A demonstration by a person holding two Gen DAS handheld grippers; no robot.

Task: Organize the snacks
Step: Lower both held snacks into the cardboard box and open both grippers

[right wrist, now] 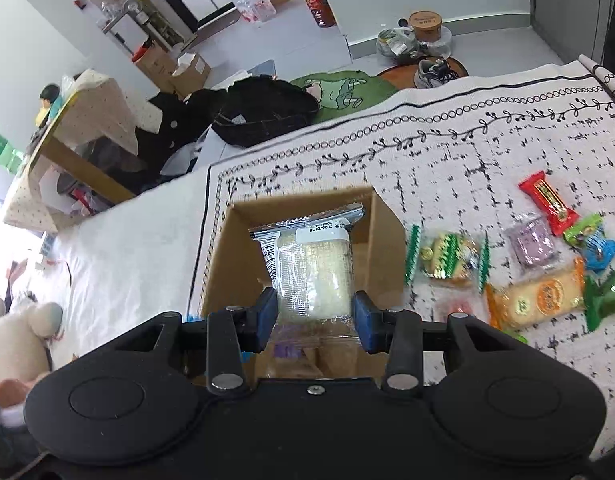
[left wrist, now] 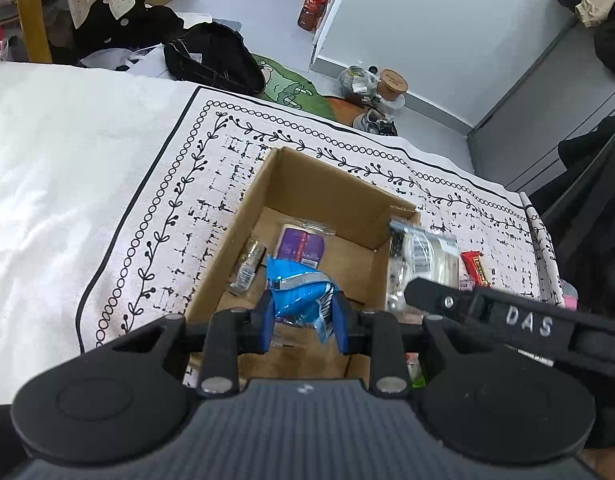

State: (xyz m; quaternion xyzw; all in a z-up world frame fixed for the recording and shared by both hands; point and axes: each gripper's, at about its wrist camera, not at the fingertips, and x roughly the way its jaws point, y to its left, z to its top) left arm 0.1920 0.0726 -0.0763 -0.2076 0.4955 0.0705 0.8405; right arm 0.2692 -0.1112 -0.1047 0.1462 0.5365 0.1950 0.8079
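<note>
the left claw is nearly closed, its blue pads pinching a crumpled blue snack packet that hangs over the open cardboard box. in the left wrist view the box sits on a white cloth with black vine and ring borders, spread over a white bed. on the box floor, toward 12 o'clock of the blue packet, lies a purple packet in clear wrap, and at about 10 o'clock a small silvery packet leans against the left wall.

the right claw is partly open, wider than the left, and has a clear-wrapped pale rice cake packet between its pads; the pads sit at the packet's sides, and it is held above the box, its silver crimped end pointing to 12 o'clock. in the left wrist view that same packet shows at 3 o'clock of the box's right wall, with the right claw's black finger beneath it.

in the right wrist view, loose snacks lie on the cloth at 3 o'clock of the box: a green-striped biscuit packet just beside the box, then a purple packet, a red bar, an orange cracker packet, a small blue-and-green sweet and a green wrapper near the frame's edge.
</note>
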